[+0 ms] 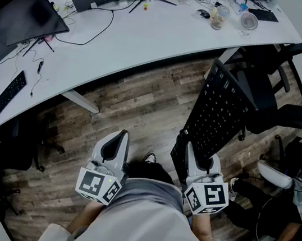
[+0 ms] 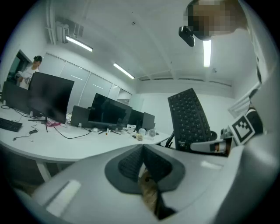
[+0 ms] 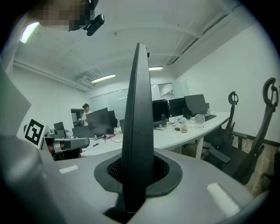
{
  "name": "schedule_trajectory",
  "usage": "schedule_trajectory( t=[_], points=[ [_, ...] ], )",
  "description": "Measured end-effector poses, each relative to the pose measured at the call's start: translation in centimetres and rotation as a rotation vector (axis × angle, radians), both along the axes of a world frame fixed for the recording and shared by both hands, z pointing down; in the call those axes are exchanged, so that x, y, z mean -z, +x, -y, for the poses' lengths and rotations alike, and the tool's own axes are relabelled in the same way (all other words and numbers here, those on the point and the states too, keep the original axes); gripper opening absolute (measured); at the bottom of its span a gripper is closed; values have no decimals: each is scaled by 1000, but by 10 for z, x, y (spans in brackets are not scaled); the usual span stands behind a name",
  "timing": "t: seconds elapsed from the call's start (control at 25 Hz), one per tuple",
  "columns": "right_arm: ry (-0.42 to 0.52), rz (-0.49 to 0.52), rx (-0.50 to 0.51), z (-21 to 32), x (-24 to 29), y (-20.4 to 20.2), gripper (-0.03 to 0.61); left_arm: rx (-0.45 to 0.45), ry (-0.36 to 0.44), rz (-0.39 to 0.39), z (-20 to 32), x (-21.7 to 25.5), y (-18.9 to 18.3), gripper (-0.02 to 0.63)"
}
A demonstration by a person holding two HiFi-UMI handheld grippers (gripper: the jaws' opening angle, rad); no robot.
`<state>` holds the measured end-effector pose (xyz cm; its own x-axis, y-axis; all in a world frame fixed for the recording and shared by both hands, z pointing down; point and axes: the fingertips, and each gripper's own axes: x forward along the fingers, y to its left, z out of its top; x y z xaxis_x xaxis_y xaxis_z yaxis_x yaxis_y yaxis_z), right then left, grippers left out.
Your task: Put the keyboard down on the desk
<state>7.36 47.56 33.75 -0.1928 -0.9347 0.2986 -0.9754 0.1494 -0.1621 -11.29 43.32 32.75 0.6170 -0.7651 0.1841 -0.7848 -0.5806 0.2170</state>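
The right tongs (image 3: 138, 175) clamp the keyboard (image 1: 220, 111), covering its near end; the left tongs (image 2: 142, 159) are pinched together. The far worktop (image 1: 152, 38) runs out of frame at both ends.

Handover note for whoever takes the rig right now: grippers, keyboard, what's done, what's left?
Left gripper: shut, empty, over the floor.
Right gripper: shut on the keyboard, gripped at its near edge. The keyboard stands steeply tilted in the air above the floor, short of the desk.
Done: keyboard is in hand.
Left: carry it over the desk, lay it flat on a bare patch, open the jaws.
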Motion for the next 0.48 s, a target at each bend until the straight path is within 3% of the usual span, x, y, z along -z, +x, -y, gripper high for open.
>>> schedule_trajectory(
  t=[0.48],
  points=[
    [11, 31, -12, -16, -1, 9, 71, 1, 13, 15, -5, 3, 5, 0]
  ],
)
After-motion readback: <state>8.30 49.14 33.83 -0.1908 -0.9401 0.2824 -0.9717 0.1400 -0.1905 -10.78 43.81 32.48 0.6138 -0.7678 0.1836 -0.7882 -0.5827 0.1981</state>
